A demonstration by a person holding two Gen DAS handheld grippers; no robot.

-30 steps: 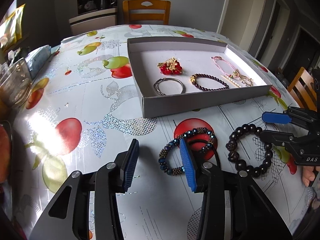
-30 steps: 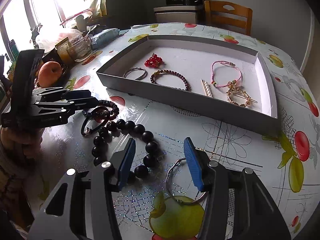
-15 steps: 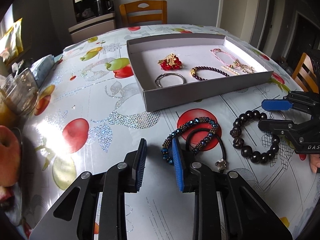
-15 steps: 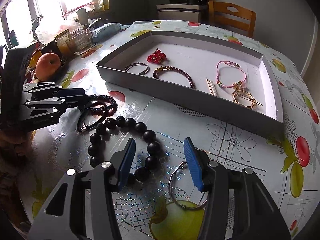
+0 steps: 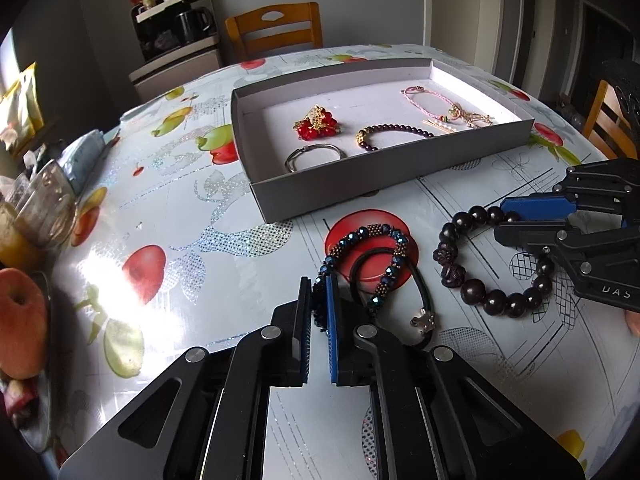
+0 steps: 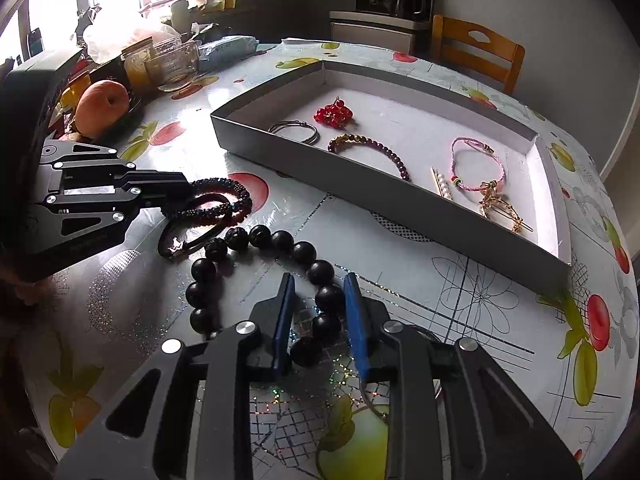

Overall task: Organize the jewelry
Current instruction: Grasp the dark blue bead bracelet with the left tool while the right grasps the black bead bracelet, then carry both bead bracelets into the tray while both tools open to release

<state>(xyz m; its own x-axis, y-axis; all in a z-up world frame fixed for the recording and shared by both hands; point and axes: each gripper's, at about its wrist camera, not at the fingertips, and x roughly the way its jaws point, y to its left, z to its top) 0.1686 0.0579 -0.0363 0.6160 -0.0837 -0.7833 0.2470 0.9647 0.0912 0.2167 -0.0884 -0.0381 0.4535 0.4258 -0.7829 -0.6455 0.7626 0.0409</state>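
My left gripper (image 5: 319, 300) is shut on the near end of a blue beaded bracelet (image 5: 384, 240) lying on the tablecloth; it also shows in the right wrist view (image 6: 224, 200). A black cord bracelet (image 5: 416, 280) lies under it. My right gripper (image 6: 320, 300) is open, its blue pads either side of the big dark wooden bead bracelet (image 6: 280, 240), which also shows in the left wrist view (image 5: 480, 296). The grey tray (image 5: 360, 188) behind holds several pieces of jewelry.
A thin metal ring (image 6: 376, 400) lies under my right gripper. A peach (image 6: 102, 106), jars and a glass bowl (image 6: 176, 64) crowd the table's left side. Wooden chairs (image 5: 276, 32) stand at the far side and right.
My left gripper has closed on the blue beaded bracelet. My right gripper has moved forward over the dark bead bracelet and narrowed around its beads.
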